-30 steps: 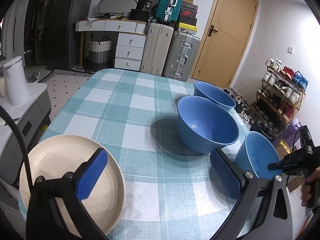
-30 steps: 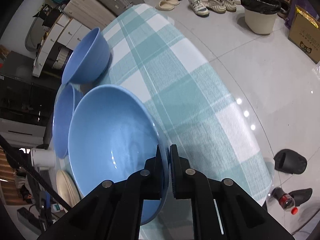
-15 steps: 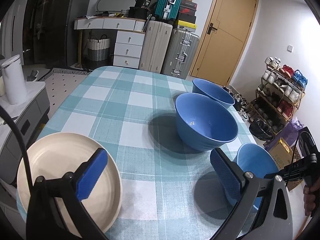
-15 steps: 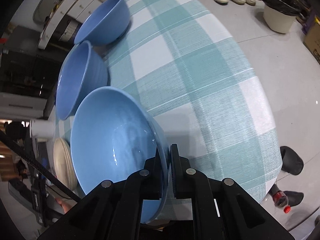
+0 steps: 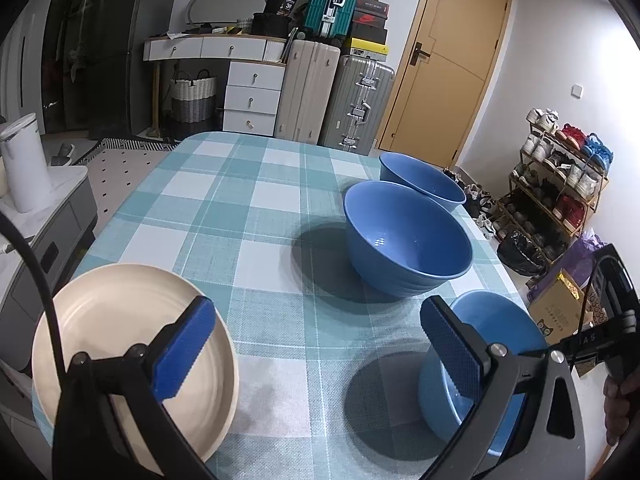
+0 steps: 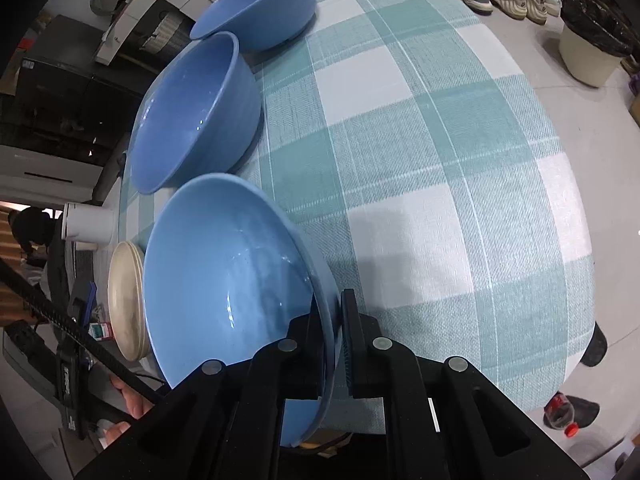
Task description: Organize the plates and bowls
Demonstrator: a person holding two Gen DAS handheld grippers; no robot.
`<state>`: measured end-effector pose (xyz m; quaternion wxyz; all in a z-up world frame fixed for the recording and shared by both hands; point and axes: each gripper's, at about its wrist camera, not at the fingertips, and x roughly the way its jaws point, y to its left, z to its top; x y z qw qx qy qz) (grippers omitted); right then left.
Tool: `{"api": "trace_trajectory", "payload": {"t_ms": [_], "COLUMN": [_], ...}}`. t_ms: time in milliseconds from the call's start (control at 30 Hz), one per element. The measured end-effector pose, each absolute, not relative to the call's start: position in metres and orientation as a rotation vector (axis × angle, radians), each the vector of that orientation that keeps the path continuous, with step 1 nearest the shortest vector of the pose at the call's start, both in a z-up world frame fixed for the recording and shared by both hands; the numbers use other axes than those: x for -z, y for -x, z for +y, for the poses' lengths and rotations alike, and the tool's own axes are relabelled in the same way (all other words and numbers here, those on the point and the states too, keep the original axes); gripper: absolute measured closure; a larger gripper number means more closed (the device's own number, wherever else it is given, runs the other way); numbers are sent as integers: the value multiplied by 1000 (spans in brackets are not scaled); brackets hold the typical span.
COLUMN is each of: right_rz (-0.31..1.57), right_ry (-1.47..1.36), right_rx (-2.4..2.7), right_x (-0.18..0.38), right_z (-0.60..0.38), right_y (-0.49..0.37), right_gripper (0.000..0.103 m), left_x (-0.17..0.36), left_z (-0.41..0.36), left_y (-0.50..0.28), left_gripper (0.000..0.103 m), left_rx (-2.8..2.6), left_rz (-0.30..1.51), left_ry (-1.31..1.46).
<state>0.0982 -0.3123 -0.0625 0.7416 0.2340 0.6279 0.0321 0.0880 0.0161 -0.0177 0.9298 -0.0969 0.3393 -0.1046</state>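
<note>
My right gripper (image 6: pixel 334 320) is shut on the rim of a light blue bowl (image 6: pixel 224 280), holding it tilted above the checked table (image 6: pixel 420 152). That same bowl (image 5: pixel 492 344) shows at the lower right of the left wrist view, above the table's near right corner. Two darker blue bowls rest on the cloth: a middle one (image 5: pixel 404 236) (image 6: pixel 192 112) and a far one (image 5: pixel 420 178) (image 6: pixel 260 4). A cream plate (image 5: pixel 120 356) (image 6: pixel 126 300) lies at the near left corner. My left gripper (image 5: pixel 316 340) hangs open over the cloth, its left pad over the plate, gripping nothing.
A person's hand (image 5: pixel 620 400) grips the right tool's handle. Beyond the table stand suitcases (image 5: pixel 332 92), a drawer unit (image 5: pixel 252 96) and a door (image 5: pixel 448 68). A shoe rack (image 5: pixel 560 176) and bin (image 6: pixel 592 48) stand right of the table. A white kettle (image 5: pixel 22 164) sits on a side cabinet.
The held light blue bowl has moved in over the table's near right corner, closer to the left gripper, and rolled somewhat. The left gripper has stayed put.
</note>
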Motion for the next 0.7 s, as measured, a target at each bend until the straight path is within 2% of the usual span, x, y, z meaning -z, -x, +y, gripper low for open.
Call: {"api": "trace_trajectory", "payload": {"t_ms": [100,167,233,267,533,567,633,700], "right_rz": [1359,1328,1298,1287,1127,1092,1013,914], "right_ry": [-524,-532,-542,-542,-503,-495,-465,-422], "right_rx": [-69,-78,-96,-106,-115,-102,-78,-87], "right_x": [61,58,54,53,26,22,13,-1], "right_z": [-314,-315,-317,-319,-333,-336,-339,-336], "right_y": [-100,-100,-99,-98,-91,-89,-84,-76], "right_gripper": [94,88,61,55,51,49,34,30], "left_x": [19,20,20,20,19,18,17,16], "left_z": [14,13,14,13,6,5,1,-2], "left_y": [-88,-88,-89,-89,-83,-82,-81,-79], "left_gripper": [0,0,0,0,0,0,0,0], "left_rx": [213,213,218,224,235,238,240,243], "left_rz": [701,706,710,714,700,697,692,683], "left_ry": [183,180,189,193,155,150,137,120]}}
